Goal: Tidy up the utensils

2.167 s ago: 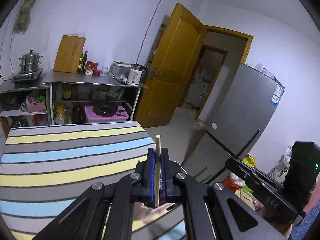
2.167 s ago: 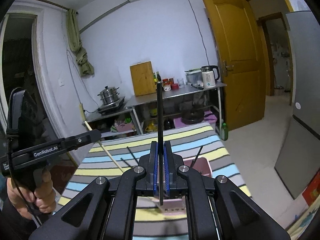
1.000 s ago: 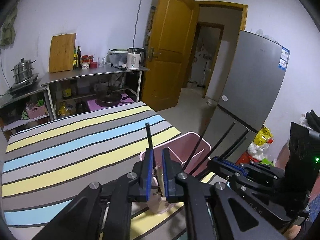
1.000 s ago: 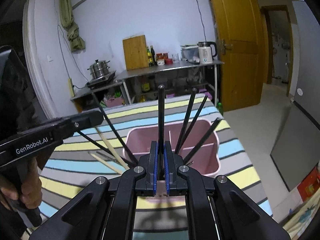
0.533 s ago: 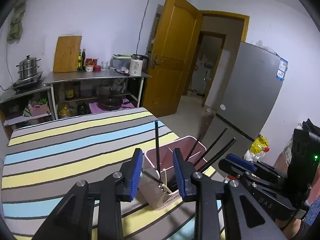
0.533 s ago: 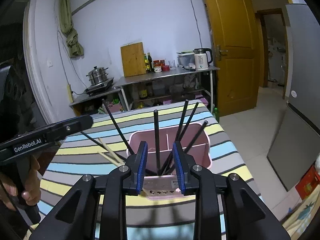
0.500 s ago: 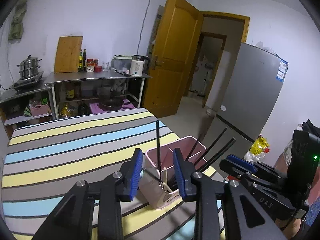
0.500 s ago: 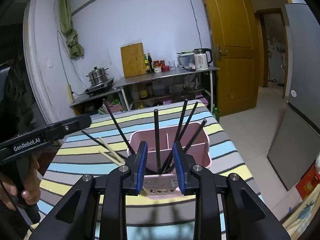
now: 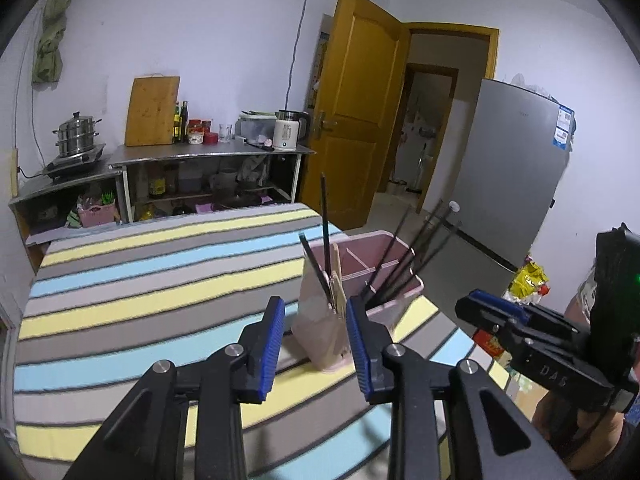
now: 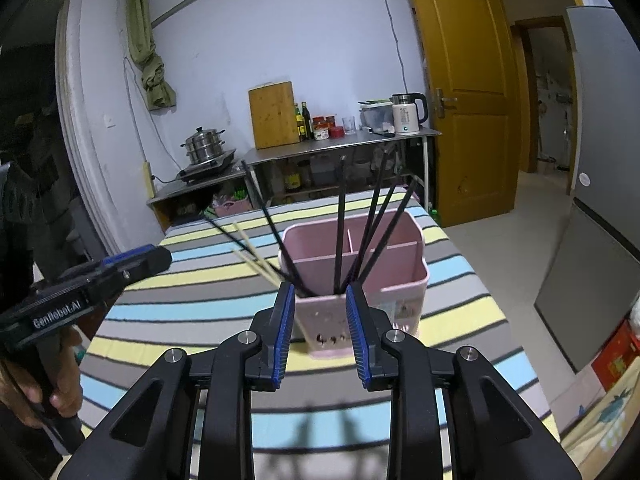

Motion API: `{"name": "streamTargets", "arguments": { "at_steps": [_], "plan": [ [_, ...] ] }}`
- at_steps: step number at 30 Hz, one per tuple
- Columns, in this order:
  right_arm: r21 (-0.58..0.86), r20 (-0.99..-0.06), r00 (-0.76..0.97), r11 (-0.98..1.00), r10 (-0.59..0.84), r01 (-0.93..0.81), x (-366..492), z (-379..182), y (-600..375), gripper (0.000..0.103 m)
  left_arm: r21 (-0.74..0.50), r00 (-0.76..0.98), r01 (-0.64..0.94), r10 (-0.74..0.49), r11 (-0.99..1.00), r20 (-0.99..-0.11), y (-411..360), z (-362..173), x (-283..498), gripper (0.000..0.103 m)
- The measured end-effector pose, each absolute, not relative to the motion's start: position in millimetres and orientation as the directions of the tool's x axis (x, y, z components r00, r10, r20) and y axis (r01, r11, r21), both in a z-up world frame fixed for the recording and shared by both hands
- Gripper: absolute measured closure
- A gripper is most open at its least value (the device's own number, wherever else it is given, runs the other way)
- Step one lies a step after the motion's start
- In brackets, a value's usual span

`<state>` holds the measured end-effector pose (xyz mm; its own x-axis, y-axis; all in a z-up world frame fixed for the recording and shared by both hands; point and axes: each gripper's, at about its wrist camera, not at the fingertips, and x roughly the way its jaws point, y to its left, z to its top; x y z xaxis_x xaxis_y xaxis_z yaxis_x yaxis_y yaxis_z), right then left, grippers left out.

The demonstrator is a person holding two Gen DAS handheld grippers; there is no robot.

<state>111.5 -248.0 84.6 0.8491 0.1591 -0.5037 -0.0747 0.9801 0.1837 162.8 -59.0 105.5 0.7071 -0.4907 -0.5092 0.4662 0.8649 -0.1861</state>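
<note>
Striped cloth (image 9: 140, 280) covers the table; in the left wrist view the pink holder (image 9: 384, 280) is seen near its right edge, black chopsticks (image 9: 325, 232) standing inside. The left gripper (image 9: 316, 344) is spread, nothing clasped. In the right wrist view the right gripper (image 10: 320, 332) is likewise parted before the holder (image 10: 400, 272), having just released.

Dim indoor light, bluish cast, heavy fisheye warp w/ dark corners.
</note>
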Motion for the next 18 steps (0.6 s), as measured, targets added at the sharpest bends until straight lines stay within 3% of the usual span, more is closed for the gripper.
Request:
{"name": "streamTargets", "arguments": {
  "at_steps": [18],
  "plan": [
    [0.140,-0.514,0.850,0.989,0.115,-0.049,63,59,-239,0.075,-0.164,0.724,0.439,-0.456,0.883,-0.517,-57,57,105,0.072]
  ]
}}
